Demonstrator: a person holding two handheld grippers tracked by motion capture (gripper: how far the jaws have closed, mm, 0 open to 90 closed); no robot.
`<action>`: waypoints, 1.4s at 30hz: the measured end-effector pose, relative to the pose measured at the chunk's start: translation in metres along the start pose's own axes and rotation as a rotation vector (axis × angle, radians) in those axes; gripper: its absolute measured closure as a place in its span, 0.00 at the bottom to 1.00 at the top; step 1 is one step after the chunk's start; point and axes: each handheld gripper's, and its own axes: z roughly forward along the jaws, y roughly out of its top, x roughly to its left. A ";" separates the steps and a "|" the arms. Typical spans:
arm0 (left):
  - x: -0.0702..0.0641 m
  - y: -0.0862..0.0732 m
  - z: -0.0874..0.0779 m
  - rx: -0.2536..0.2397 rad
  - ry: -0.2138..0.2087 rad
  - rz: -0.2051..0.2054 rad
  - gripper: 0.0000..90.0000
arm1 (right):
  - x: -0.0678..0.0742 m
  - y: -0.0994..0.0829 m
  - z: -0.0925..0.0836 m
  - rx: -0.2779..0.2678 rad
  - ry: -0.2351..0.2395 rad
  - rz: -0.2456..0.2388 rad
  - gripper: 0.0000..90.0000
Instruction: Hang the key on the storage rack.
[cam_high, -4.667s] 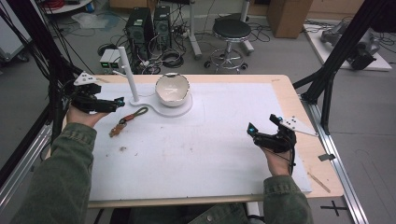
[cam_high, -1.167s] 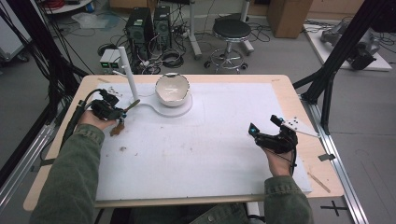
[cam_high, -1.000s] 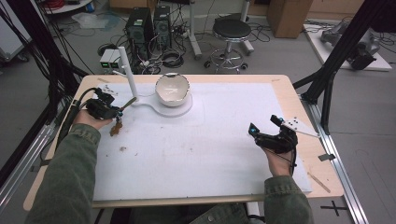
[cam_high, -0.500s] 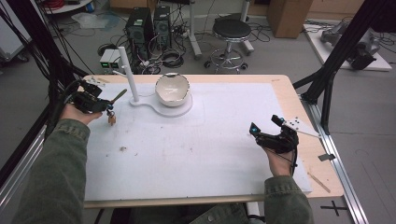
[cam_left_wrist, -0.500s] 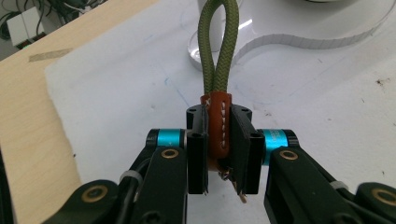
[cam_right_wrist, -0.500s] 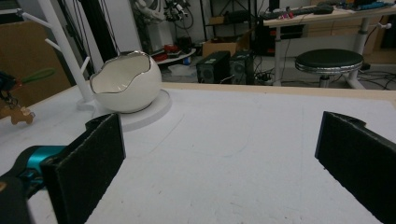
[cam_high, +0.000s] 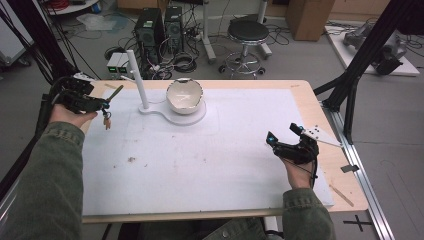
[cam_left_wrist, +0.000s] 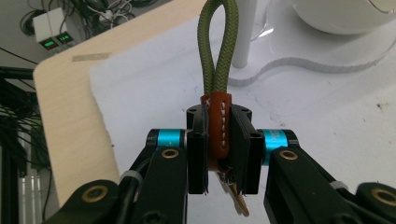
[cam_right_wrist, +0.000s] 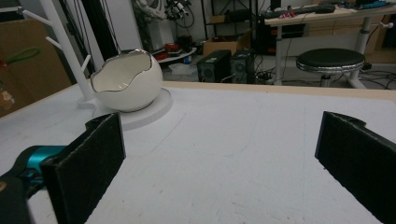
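My left gripper (cam_high: 101, 104) (cam_left_wrist: 219, 156) is shut on a keychain, clamping its brown leather wrap (cam_left_wrist: 219, 126). The olive-green cord loop (cam_high: 114, 93) (cam_left_wrist: 218, 56) sticks out past the jaws toward the white peg stand (cam_high: 136, 80) (cam_left_wrist: 245, 32). Small keys (cam_high: 106, 121) dangle below the jaws, above the table's left edge. A white egg-shaped bowl (cam_high: 184, 96) (cam_right_wrist: 126, 81) sits on the stand's round base. My right gripper (cam_high: 282, 133) (cam_right_wrist: 219, 158) rests open at the right side of the white mat, nothing between its pads.
The white mat (cam_high: 210, 155) covers most of the wooden table (cam_high: 345, 165). The stand's pegs (cam_right_wrist: 53, 44) branch off the post. A small stick (cam_high: 343, 195) lies at the table's right front corner. Beyond the table are computers and a stool (cam_high: 248, 32).
The keychain lay on the mat left of the stand; my left gripper closed on it, lifted it and carried it left and back. The right gripper stayed put.
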 end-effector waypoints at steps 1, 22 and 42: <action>0.000 0.003 -0.002 -0.002 0.007 0.000 0.86 | 0.000 0.000 0.000 0.001 0.002 0.000 0.01; 0.013 0.038 -0.024 -0.134 0.093 -0.024 0.86 | -0.001 0.000 -0.001 -0.003 0.004 0.015 0.01; 0.008 0.036 0.012 -0.073 0.081 -0.033 0.86 | -0.003 -0.001 -0.003 -0.005 0.009 0.028 0.01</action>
